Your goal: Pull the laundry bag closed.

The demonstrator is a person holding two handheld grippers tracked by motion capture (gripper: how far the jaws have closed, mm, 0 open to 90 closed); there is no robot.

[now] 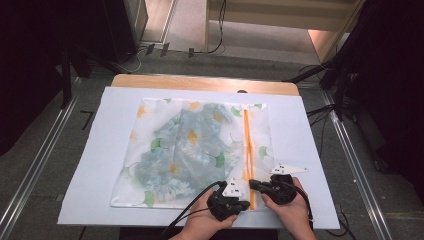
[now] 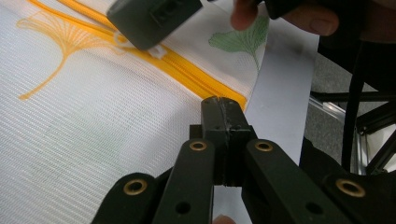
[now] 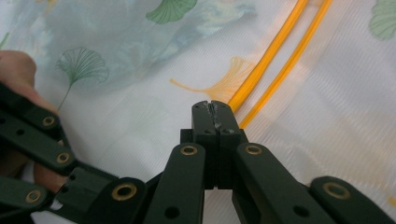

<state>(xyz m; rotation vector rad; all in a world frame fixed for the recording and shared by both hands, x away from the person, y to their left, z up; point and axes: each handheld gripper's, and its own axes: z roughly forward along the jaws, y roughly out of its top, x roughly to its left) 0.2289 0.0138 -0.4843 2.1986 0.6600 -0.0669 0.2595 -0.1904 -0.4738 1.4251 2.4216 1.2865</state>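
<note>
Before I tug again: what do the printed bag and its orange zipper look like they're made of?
The bag looks like fine white synthetic mesh, matte and semi-sheer: a ribbed weave shows close up, and a floral cloth shows through it. The zipper looks like orange woven tape with smooth, slightly glossy, probably plastic ridges.

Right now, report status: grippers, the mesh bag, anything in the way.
Left gripper shut, at zipper's near end. Right gripper shut, at the orange zipper. Mesh bag flat on white sheet, patterned cloth inside. Nothing blocking.
</note>
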